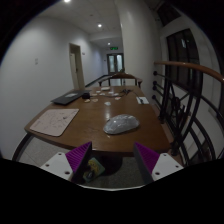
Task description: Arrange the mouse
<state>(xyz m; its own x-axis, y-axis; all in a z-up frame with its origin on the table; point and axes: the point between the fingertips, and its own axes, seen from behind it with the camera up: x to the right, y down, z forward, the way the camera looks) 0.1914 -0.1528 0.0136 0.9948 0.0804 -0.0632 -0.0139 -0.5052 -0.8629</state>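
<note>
A grey mouse (121, 124) lies on the brown wooden table (95, 113), near its front edge and to the right. My gripper (112, 157) is below and in front of that edge, short of the mouse. Its purple-padded fingers (78, 157) stand wide apart with nothing between them. The mouse lies just beyond the fingers, slightly right of the gap's middle.
A pale mouse mat (54, 121) lies on the table's left. A dark laptop (68, 97) and several small items (108, 92) sit further back. A curved wooden railing (190, 70) runs along the right. A corridor with doors (116, 63) lies beyond.
</note>
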